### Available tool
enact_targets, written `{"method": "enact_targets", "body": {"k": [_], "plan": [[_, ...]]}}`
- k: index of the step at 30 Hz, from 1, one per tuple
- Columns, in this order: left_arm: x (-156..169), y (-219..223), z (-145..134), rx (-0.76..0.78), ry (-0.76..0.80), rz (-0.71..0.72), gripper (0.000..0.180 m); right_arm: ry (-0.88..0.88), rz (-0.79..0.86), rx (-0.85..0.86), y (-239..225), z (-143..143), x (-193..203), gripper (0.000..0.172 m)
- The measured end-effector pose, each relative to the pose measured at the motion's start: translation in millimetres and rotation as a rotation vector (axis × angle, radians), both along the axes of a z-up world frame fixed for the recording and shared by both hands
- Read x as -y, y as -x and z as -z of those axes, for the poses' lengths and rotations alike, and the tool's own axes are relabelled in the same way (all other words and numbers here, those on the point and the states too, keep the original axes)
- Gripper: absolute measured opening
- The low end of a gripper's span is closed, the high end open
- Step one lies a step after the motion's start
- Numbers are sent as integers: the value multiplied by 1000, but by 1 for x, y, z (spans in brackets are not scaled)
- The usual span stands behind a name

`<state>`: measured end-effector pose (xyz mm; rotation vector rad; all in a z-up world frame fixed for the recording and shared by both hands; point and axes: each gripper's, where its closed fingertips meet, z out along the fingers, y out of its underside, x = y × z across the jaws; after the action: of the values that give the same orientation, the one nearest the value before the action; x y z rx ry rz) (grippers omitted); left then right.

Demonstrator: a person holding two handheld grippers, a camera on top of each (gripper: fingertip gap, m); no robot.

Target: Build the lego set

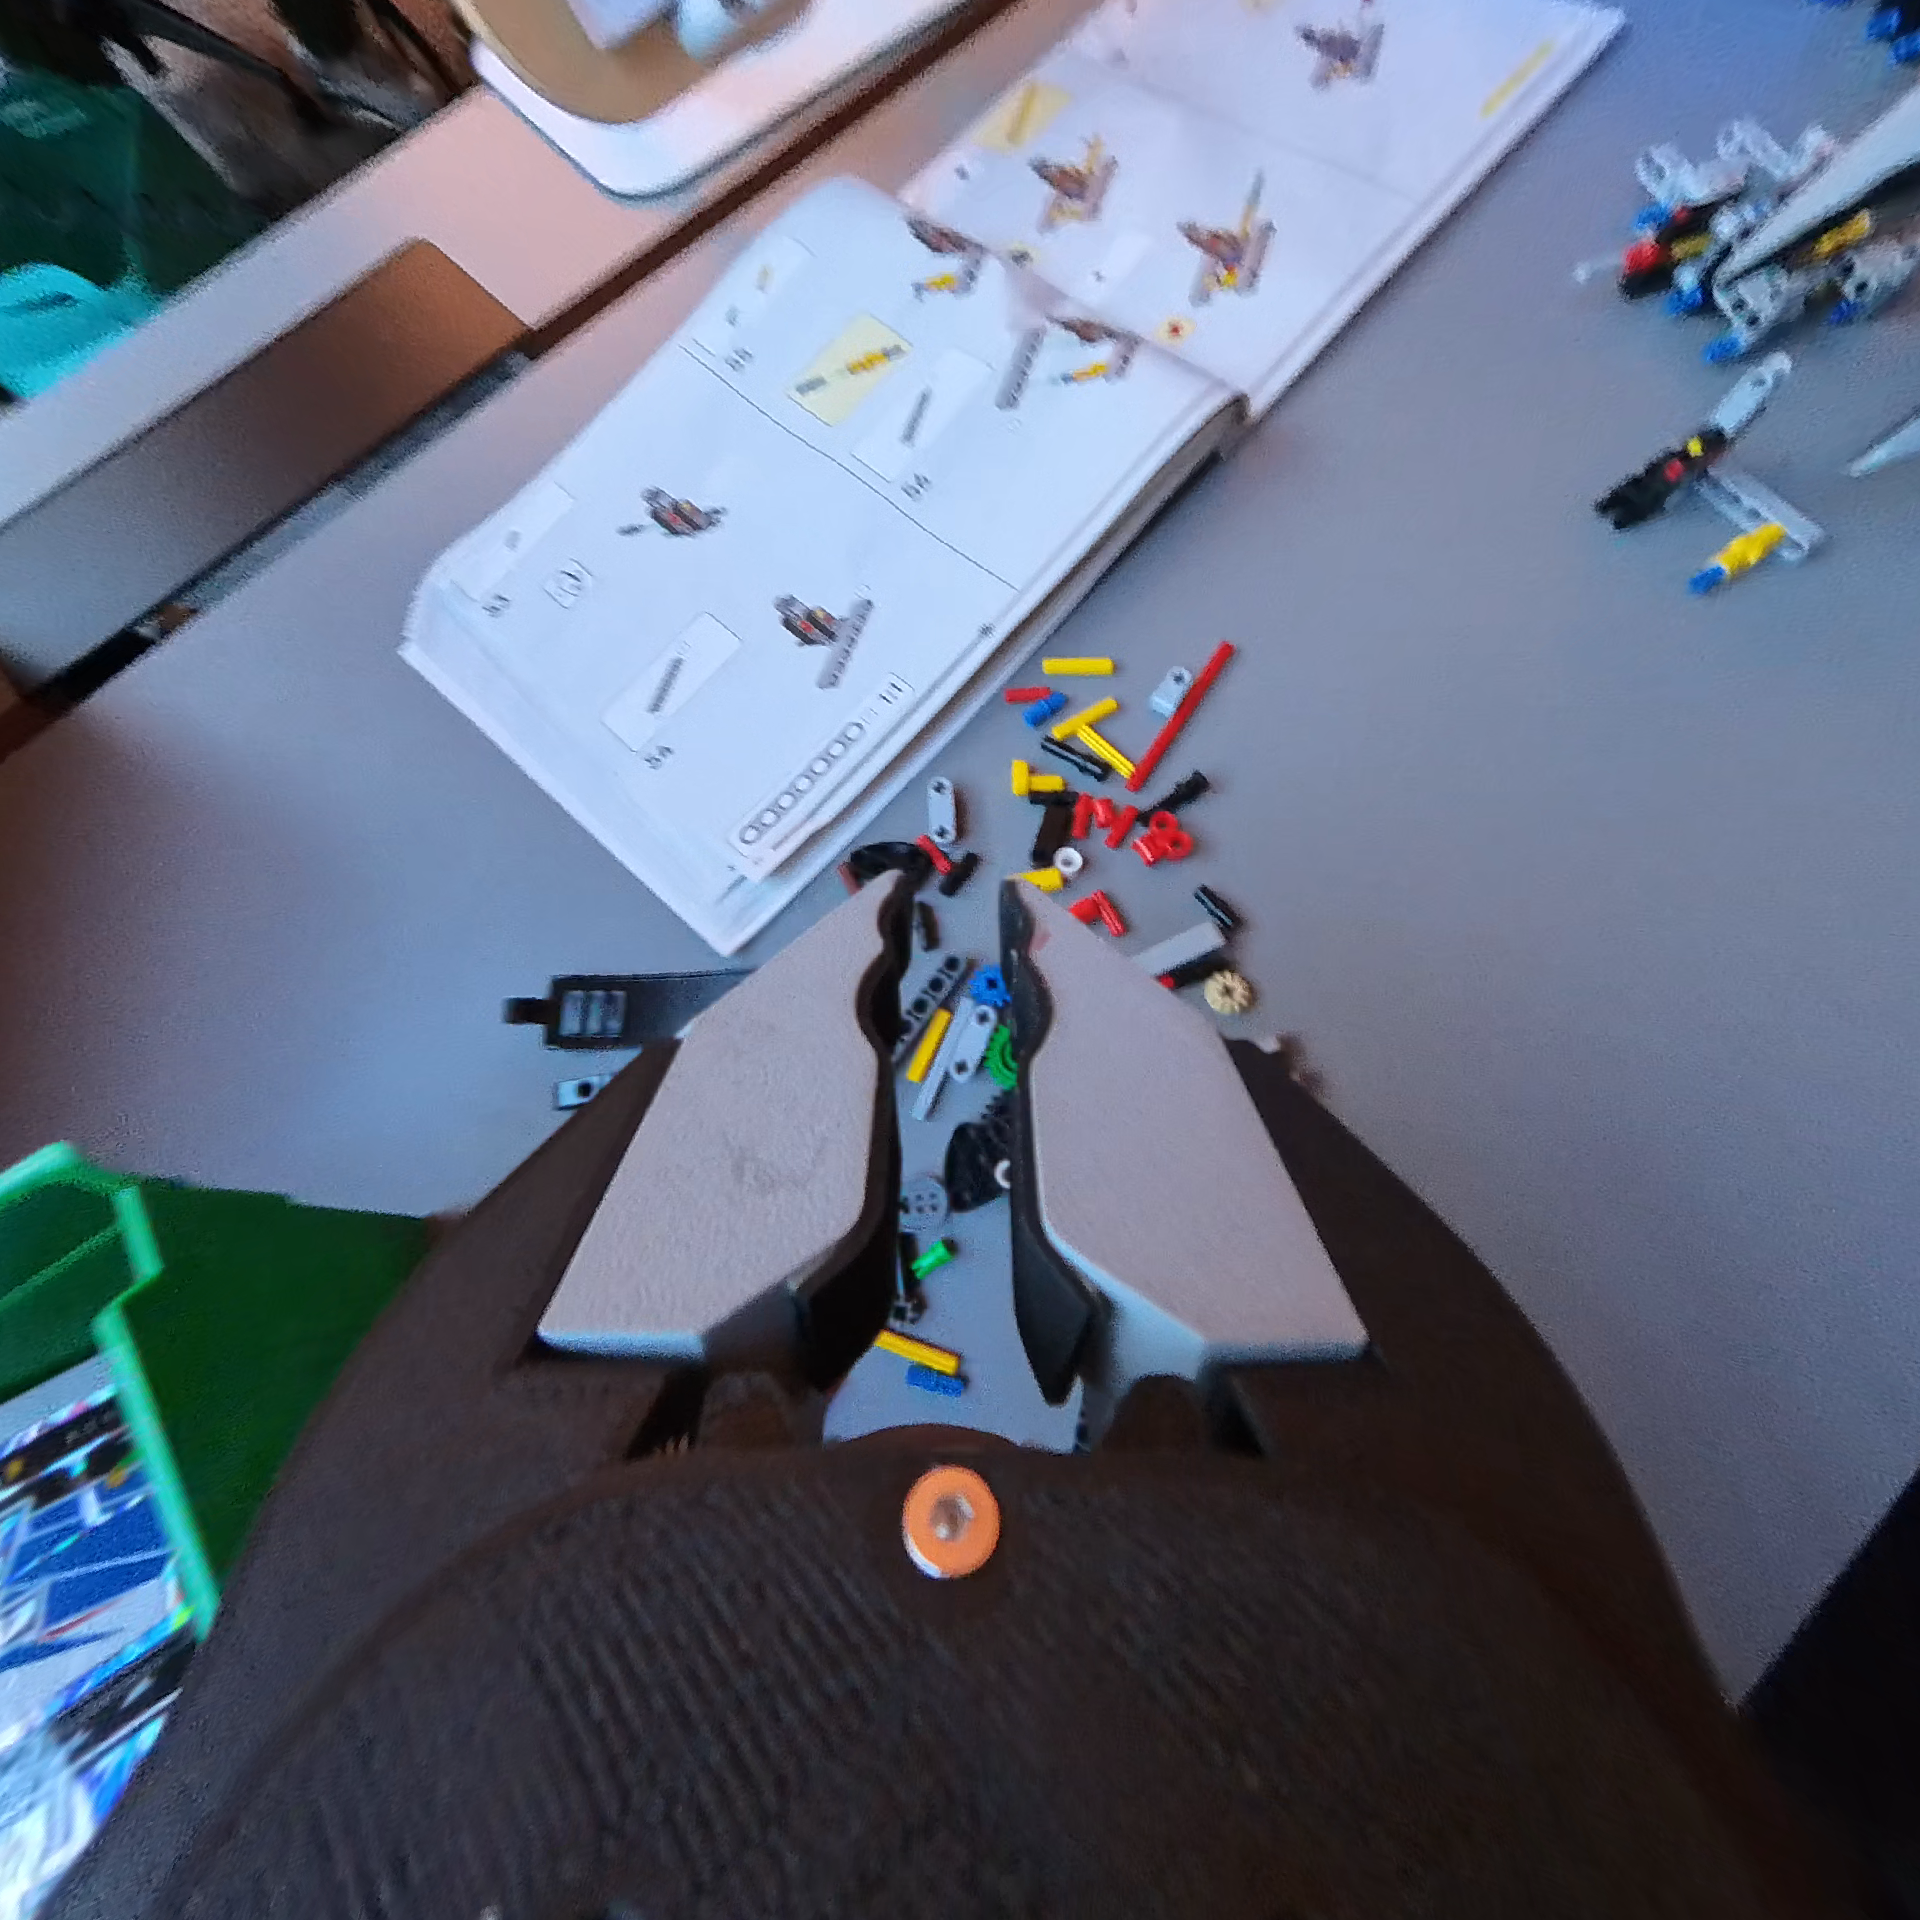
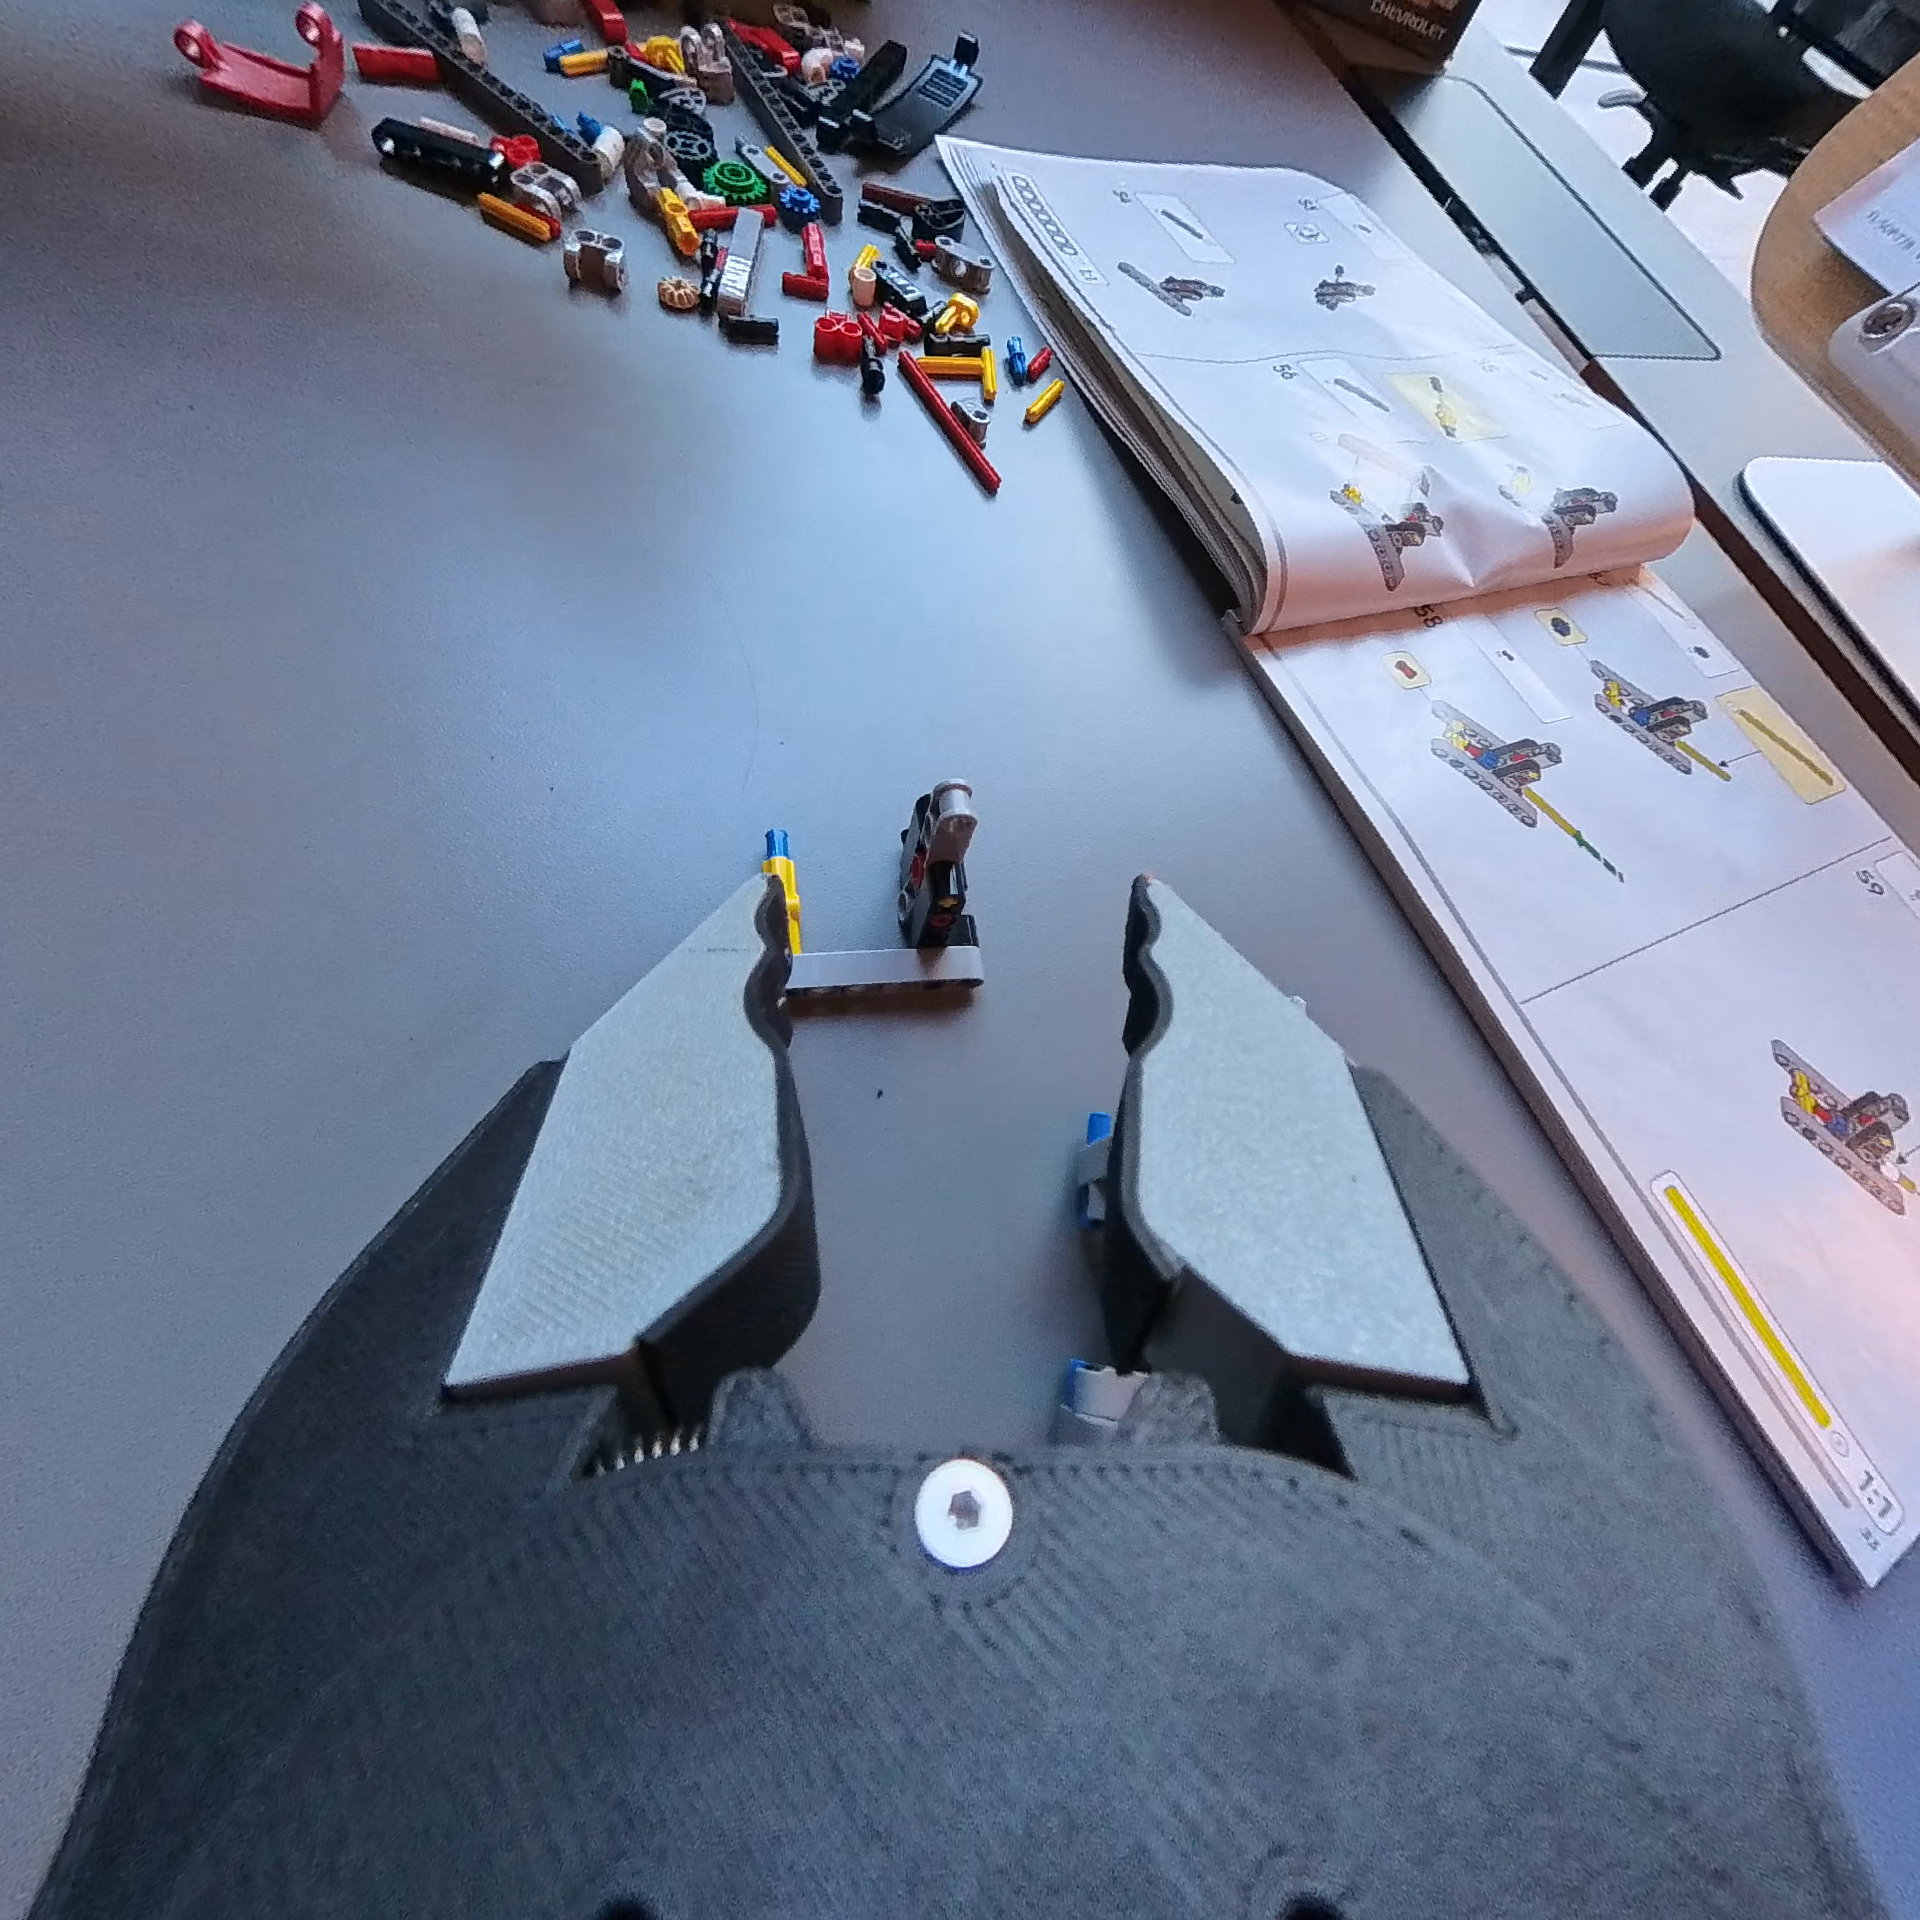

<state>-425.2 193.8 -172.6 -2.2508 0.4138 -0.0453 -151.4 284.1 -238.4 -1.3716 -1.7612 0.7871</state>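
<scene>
Carefully, the wide-open, empty right gripper [image 2: 951, 914] should centre on the small grey-beam assembly [image 2: 883, 966] so both pads meet it, while the left gripper [image 1: 951, 894], narrowly parted and holding nothing, hovers over loose pieces [image 1: 1101, 769].

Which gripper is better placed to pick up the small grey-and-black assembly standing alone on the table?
The right gripper, probably. Its jaws stand wide open with the small assembly just ahead between the fingertips. The left gripper is nearly closed, above the scattered loose pieces.

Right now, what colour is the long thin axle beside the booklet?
Red axle; clearest in the left wrist view.
</scene>
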Motion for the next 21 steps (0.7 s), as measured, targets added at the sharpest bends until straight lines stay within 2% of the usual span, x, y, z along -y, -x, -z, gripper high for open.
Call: {"method": "enact_targets", "body": {"k": [5,9,12,16,21], "plan": [[7,-38,49,-53,170,226,10,-8,-6,6,0,1,2,62],[10,-23,85,-233,304,230,7,-8,-4,8,0,2,1,62],[13,-28,90,-232,316,273,6,-8,-5,7,0,1,1,62],[10,-18,87,-242,307,229,8,-9,-10,12,0,2,2,62],[9,-20,87,-221,290,241,8,-2,-6,14,-1,3,0,62]]}}
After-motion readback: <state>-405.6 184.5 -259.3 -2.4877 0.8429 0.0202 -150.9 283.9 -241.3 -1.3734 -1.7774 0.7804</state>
